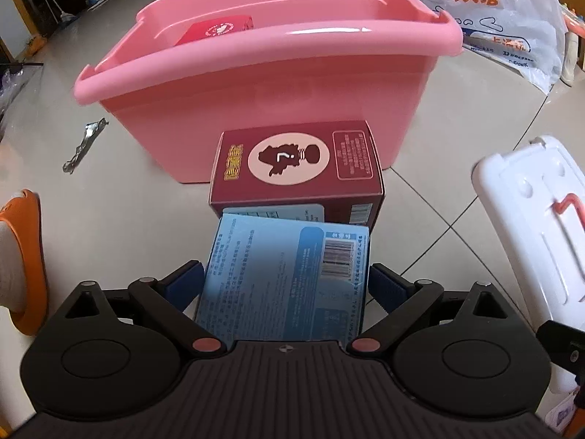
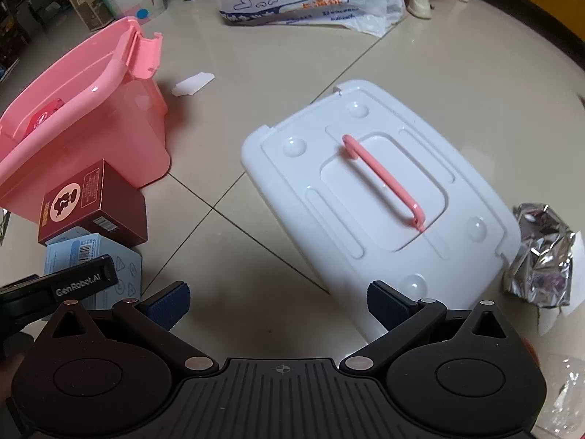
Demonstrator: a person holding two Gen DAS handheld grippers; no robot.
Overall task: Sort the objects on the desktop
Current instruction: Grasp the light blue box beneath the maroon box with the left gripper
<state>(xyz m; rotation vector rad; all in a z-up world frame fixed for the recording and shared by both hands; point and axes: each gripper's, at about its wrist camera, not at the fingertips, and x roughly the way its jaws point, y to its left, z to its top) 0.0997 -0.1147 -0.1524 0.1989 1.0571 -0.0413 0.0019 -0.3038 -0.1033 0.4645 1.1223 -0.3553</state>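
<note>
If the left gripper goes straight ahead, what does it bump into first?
The left gripper already has the blue box between its open fingers. Straight on, the blue box would probably push against the maroon box first, with the pink bin right behind it.

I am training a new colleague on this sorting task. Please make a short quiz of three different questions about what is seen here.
1. True or false: the left tongs have their fingers on either side of the light blue box.
2. Multiple choice: where is the white lid? A) closed on the pink bin B) lying on the floor beside the pink bin C) held in the right tongs
3. Fill in: inside the pink bin already lies a ____ packet.

Key:
1. True; the box sits between them, in front of the maroon box.
2. B; the right tongs are open and hold nothing.
3. Red.
</note>
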